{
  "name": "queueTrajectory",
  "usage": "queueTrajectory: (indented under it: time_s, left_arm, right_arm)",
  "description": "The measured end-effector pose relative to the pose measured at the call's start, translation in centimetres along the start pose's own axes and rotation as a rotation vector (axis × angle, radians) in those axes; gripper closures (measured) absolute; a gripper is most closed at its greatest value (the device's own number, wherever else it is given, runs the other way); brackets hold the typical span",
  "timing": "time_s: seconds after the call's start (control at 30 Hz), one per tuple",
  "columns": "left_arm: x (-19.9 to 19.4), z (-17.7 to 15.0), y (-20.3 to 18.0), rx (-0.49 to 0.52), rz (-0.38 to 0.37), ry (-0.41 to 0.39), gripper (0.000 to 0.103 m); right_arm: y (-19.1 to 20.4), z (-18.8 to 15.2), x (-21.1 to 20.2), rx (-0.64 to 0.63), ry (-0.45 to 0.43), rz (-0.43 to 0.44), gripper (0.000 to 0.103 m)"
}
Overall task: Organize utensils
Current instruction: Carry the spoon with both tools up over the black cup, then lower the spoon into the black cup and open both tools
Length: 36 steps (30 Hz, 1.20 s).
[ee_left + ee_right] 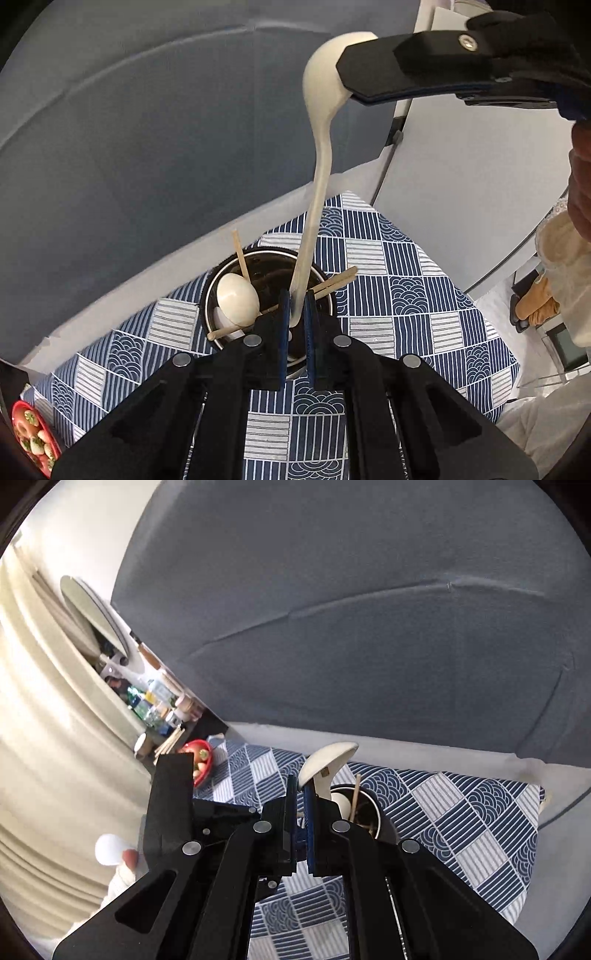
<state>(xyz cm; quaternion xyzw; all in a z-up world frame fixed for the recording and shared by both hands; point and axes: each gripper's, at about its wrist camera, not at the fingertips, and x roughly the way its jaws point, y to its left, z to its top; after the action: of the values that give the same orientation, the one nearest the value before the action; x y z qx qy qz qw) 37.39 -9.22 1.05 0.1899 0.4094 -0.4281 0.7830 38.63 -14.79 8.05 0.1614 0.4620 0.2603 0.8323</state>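
A long cream spoon point(320, 155) is held at both ends above a dark round holder cup point(218, 280). My left gripper point(295, 317) is shut on the spoon's handle tip. My right gripper point(300, 794) is shut on the spoon's bowl point(325, 762); it also shows at the top right of the left wrist view point(360, 92). The cup point(373, 812) holds another cream spoon point(237, 299) and wooden chopsticks point(334, 282). It stands on a blue and white patterned cloth point(406, 288).
A red bowl with food point(31, 435) sits at the cloth's left edge and also shows in the right wrist view point(201, 760). A grey sofa back point(351, 609) rises behind the table. Bottles and clutter point(155, 701) stand at the far left.
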Motion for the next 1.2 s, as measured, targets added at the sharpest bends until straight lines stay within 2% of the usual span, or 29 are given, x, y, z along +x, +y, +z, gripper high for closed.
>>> queueTrajectory:
  time_s: [0.33, 0.63, 0.67, 0.7, 0.73, 0.77, 0.8, 0.83, 0.87, 0.9, 0.93, 1.0, 1.13, 1.2]
  left_arm:
    - [3.5, -0.6, 0.6, -0.002, 0.001, 0.124, 0.095]
    - [4.3, -1.1, 0.4, -0.017, -0.010, 0.146, 0.095]
    - [4.2, -1.2, 0.5, -0.025, -0.016, 0.143, 0.089]
    - [3.8, -1.3, 0.7, -0.033, -0.013, 0.126, 0.074]
    - [3.4, -1.4, 0.8, -0.035, -0.001, 0.106, 0.054]
    - [2.6, -1.6, 1.0, -0.041, 0.005, 0.073, 0.044]
    - [1.9, -1.8, 1.1, -0.051, -0.019, 0.051, 0.031]
    - [1.3, -2.0, 1.2, -0.059, -0.031, 0.033, 0.026]
    - [0.5, -2.3, 1.4, -0.063, -0.017, 0.010, 0.024]
    - [0.0, -2.7, 1.5, -0.067, 0.003, -0.007, 0.019]
    - [-0.5, -3.1, 1.7, -0.074, 0.013, -0.016, 0.012]
    - [-1.4, -3.8, 1.8, -0.091, 0.034, -0.042, 0.006]
    - [-2.7, -5.5, 2.0, -0.133, 0.094, -0.102, 0.006]
    - [-3.1, -6.5, 2.0, -0.167, 0.151, -0.133, 0.006]
  right_arm:
    - [-0.3, -1.5, 3.7, -0.063, 0.065, -0.021, 0.100]
    - [-0.5, -2.2, 4.4, -0.076, 0.081, -0.029, 0.099]
    - [-0.6, -2.3, 4.5, -0.072, 0.086, -0.026, 0.098]
    - [-0.8, -2.4, 4.6, -0.061, 0.088, -0.025, 0.095]
    - [-1.0, -2.5, 4.6, -0.054, 0.084, -0.034, 0.094]
    - [-1.2, -2.6, 4.5, -0.053, 0.082, -0.040, 0.092]
    - [-1.4, -2.8, 4.3, -0.045, 0.076, -0.040, 0.079]
    - [-1.6, -2.9, 4.1, -0.036, 0.069, -0.040, 0.055]
    - [-1.8, -3.0, 3.6, -0.028, 0.050, -0.046, 0.043]
    - [-1.9, -3.1, 3.2, -0.025, 0.034, -0.053, 0.025]
    - [-2.0, -3.1, 2.8, -0.021, 0.018, -0.058, 0.019]
    - [-2.3, -3.2, 2.0, -0.006, -0.002, -0.049, 0.016]
    - [-2.8, -3.7, 1.0, 0.014, -0.025, -0.066, 0.013]
    - [-2.8, -4.3, 0.7, 0.012, -0.040, -0.097, 0.012]
